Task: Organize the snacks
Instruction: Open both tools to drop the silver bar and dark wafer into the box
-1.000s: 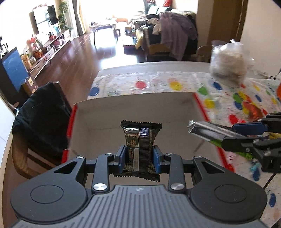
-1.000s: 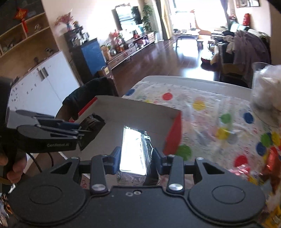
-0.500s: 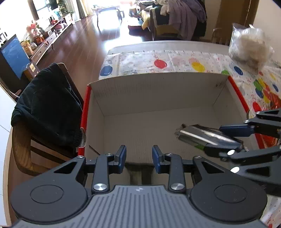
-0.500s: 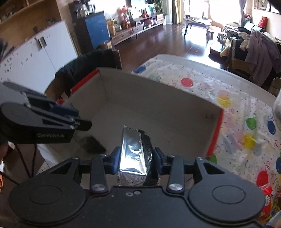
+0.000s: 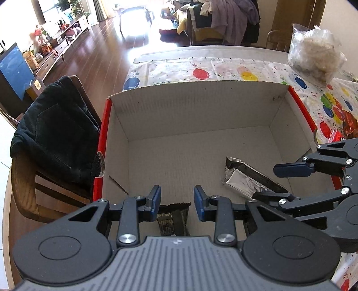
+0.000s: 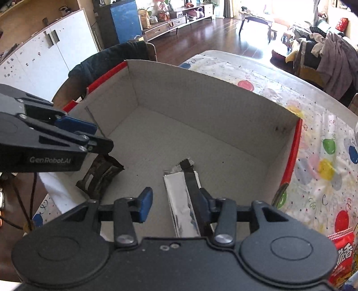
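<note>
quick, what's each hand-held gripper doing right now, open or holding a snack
Left hand-held gripper: open, dark snack packet lies in the box below.
Right hand-held gripper: jaws opening, silver snack packet between them.

Sunlight glares on the dark wood floor (image 5: pixel 107 29), past a blue cabinet (image 6: pixel 125 20) and clothes-heaped sofa (image 5: pixel 223 20).

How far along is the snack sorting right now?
Two packets lie in the cardboard box: a dark snack packet and a silver snack packet. The right hand-held gripper is opening around the silver one. A red snack bag waits on the table.
</note>
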Tool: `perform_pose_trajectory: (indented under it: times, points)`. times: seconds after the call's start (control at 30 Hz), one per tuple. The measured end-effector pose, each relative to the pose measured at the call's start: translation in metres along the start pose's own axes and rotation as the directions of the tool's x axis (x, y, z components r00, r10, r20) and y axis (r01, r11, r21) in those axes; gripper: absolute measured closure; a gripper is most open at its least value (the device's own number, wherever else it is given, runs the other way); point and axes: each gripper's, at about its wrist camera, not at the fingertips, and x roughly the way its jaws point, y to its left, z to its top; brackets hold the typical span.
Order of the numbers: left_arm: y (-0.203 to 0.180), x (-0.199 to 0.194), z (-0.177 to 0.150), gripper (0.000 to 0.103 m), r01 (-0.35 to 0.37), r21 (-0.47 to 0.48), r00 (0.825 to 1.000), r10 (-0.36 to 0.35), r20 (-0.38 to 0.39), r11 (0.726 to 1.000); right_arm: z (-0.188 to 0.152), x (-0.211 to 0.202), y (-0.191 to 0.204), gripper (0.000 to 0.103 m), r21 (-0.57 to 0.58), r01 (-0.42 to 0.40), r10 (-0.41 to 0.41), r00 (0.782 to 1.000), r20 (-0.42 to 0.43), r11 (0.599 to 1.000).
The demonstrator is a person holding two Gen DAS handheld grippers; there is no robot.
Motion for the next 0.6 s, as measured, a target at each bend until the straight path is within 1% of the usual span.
perform_pose_trajectory:
  times: [0.3,0.37,0.4,0.43,0.5,0.6]
  points:
    - [-0.009,-0.024,-0.009,0.072,0.024,0.0,0.999,-0.024,0.049,1.0,-0.003,-0.028,-0.005,0.054,0.038,-0.027,0.024,0.998,0.058,0.999]
    - [-0.012,-0.03,-0.009,0.072,0.024,0.002,0.998,-0.025,0.06,1.0,-0.002,-0.035,-0.007,0.051,0.047,-0.034,0.03,0.996,0.079,0.998]
    - [-0.015,-0.034,-0.01,0.072,0.025,0.008,0.997,-0.026,0.07,1.0,-0.003,-0.04,-0.008,0.049,0.053,-0.036,0.031,0.995,0.092,0.998]
    - [-0.017,-0.038,-0.01,0.072,0.028,0.012,0.997,-0.029,0.078,1.0,-0.003,-0.045,-0.01,0.044,0.061,-0.039,0.033,0.994,0.103,0.997]
    - [-0.021,-0.045,-0.01,0.071,0.033,0.015,0.995,-0.035,0.091,0.999,-0.006,-0.055,-0.012,0.041,0.076,-0.046,0.036,0.991,0.132,0.996]
    - [-0.028,-0.054,-0.01,0.071,0.054,0.019,0.992,-0.055,0.112,0.998,-0.01,-0.069,-0.015,0.04,0.088,-0.052,0.037,0.986,0.164,0.995]
